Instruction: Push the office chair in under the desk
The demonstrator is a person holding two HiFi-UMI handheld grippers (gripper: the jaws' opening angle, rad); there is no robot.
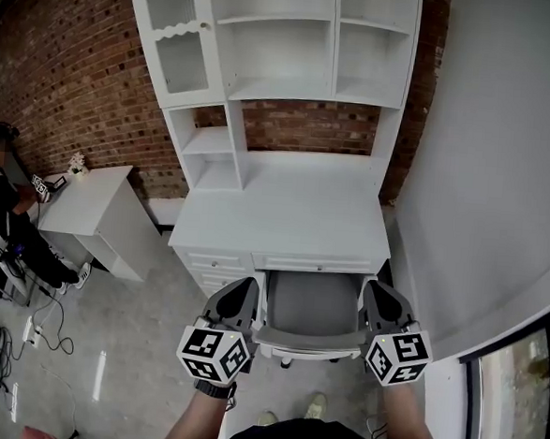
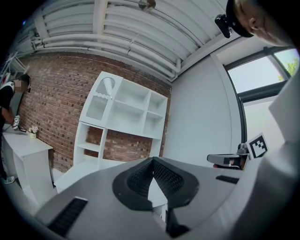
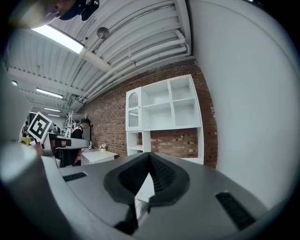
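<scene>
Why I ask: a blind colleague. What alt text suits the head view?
Seen from above, the left hand-held gripper and right hand-held gripper, both shut, flank a grey office chair at a white desk with shelves, against a brick wall.

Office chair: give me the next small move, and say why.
Probably push the left gripper and right gripper, both shut, forward together against the chair: it sits only partly beneath the desk, with its backrest out beyond the front edge.
</scene>
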